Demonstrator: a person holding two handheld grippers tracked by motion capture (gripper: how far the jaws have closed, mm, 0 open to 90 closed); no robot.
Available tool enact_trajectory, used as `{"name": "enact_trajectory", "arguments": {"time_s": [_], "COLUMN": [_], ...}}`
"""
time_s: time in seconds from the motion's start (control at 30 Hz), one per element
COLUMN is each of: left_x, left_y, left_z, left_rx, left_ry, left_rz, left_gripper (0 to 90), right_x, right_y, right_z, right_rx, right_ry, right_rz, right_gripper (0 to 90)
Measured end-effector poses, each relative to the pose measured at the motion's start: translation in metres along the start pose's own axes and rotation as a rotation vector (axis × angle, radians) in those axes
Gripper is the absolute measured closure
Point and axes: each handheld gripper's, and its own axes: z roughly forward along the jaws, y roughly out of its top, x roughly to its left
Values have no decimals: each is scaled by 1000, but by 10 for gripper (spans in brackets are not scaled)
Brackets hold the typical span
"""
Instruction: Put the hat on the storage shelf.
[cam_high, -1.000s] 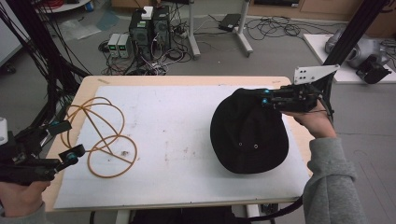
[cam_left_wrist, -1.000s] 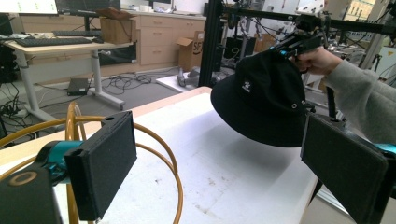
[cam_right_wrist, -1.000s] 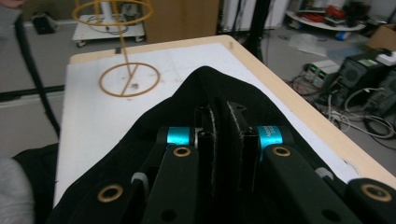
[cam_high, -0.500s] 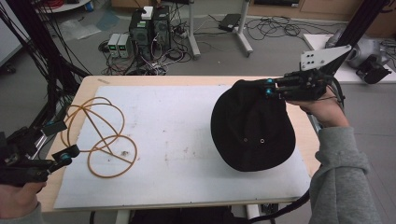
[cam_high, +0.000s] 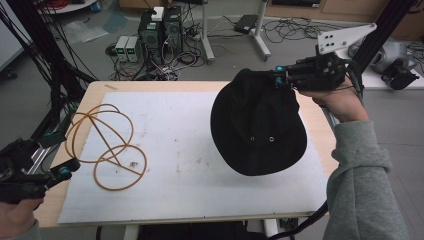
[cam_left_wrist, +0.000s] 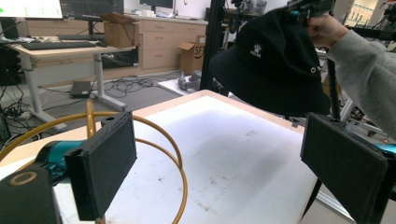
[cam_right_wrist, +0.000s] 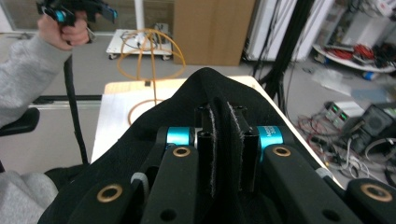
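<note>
Two grippers, one hat. Nearest me in the high view, my left gripper (cam_high: 62, 172) sits low at the table's (cam_high: 200, 200) front-left corner w/ its jaws wide apart and nothing between them; the left gripper view shows both black pads (cam_left_wrist: 105, 163) spread, bare white mat between. The orange cable loop (cam_high: 107, 145) lies just beside that gripper on the mat, one coil arching up right behind the left pad. It hasn't shifted over the last sec, and the left hand has barely moved either, just crept a bit toward the corner.

The change is on the right. A sec ago the black bucket hat (cam_high: 257, 127) lay flat on the mat's right half w/ my right gripper (cam_high: 280, 79) at its far edge. Now it hangs in the air, tilted, brim toward me and two eyelets facing the high view, its lower brim over the table but, as far as I can judge, clear of it. The right gripper view shows my jaws clamped together on a fold of the hat's fabric, cloth pinched between the pads and draping around them.

My read: pick is done, grip looks solid, hat is off the surface. Next prob carry or hand across to the left, which is open and waiting. Risk: fabric is soft, a single pinch lets it swing, so I'd move steady.

Farther off: PC towers and cables on the floor (cam_high: 165, 25).
</note>
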Motion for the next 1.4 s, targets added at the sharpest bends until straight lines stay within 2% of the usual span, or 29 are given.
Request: {"name": "enact_trajectory", "arguments": {"time_s": [0.23,0.33,0.43,0.47,0.53,0.7,0.73,0.87,0.9,1.1,1.2,1.4], "left_x": [1,-1,-4,-4,-6,-6,-4,0,0,-1,-2,-5], "left_y": [-2,-3,-3,-3,-4,-5,-6,-8,-9,-13,-15,-15], "left_z": [-5,-4,0,0,2,0,-6,-16,-20,-19,-18,-23], "left_rx": [1,10,16,16,39,43,42,25,14,36,52,44], "left_ry": [21,55,45,45,46,46,54,70,76,72,75,81], "left_rz": [-1,38,49,49,48,37,34,16,12,6,2,1], "left_gripper": [108,108,108,108,108,108,108,108,108,108,108,108], "right_x": [-1,-3,-5,-5,-7,-9,-10,-11,-12,-12,-10,-8], "right_y": [28,38,45,45,51,61,67,73,78,91,98,113], "right_z": [24,34,46,46,57,73,83,97,109,138,151,171], "right_rx": [-12,-28,-33,-33,-36,-52,-66,-83,-88,-99,-104,-120], "right_ry": [40,65,89,89,107,135,152,168,178,190,217,273], "right_rz": [-46,-57,-59,-59,-64,-68,-71,-69,-67,-89,-96,-111], "right_gripper": [833,833,833,833,832,832,831,828,828,830,831,830]}}
